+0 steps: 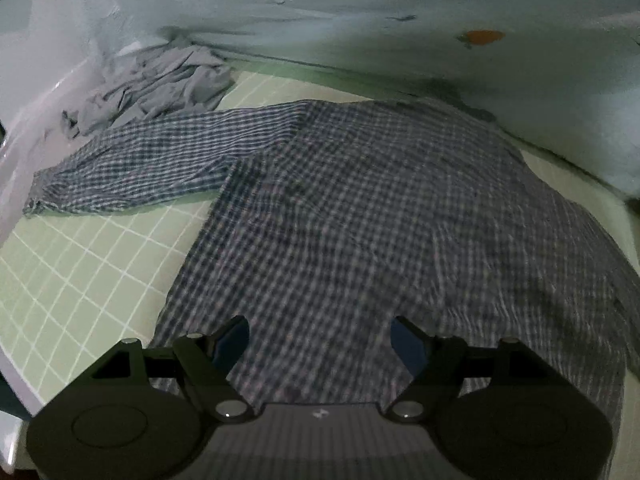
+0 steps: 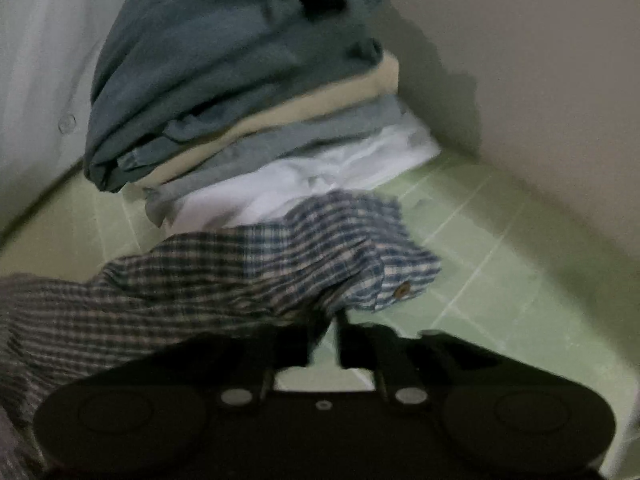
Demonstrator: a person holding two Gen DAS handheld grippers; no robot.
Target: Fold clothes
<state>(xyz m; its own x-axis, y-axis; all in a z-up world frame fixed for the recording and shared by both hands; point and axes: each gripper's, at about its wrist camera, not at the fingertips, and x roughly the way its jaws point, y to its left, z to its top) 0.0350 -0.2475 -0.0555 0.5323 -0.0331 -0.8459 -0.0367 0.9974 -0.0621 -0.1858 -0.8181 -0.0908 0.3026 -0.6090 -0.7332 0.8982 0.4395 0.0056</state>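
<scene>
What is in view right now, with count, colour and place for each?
plaid shirt: one, blue-and-white check, spread flat on the mat, sleeve out to the left; its buttoned cuff lies by the stack.
crumpled garment: one, grey, far left corner.
folded stack: slate blue, cream, grey and white layers, piled behind the cuff.
gridded mat: one, pale green, under everything.
sheet backdrop: pale, with an orange mark.
left tool: black, fingers spread, nothing between, above the shirt's hem.
right tool: black, fingers nearly together at the cuff; grip unclear.

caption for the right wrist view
Right gripper at the plaid shirt's cuff, beside a stack of folded clothes.
</scene>
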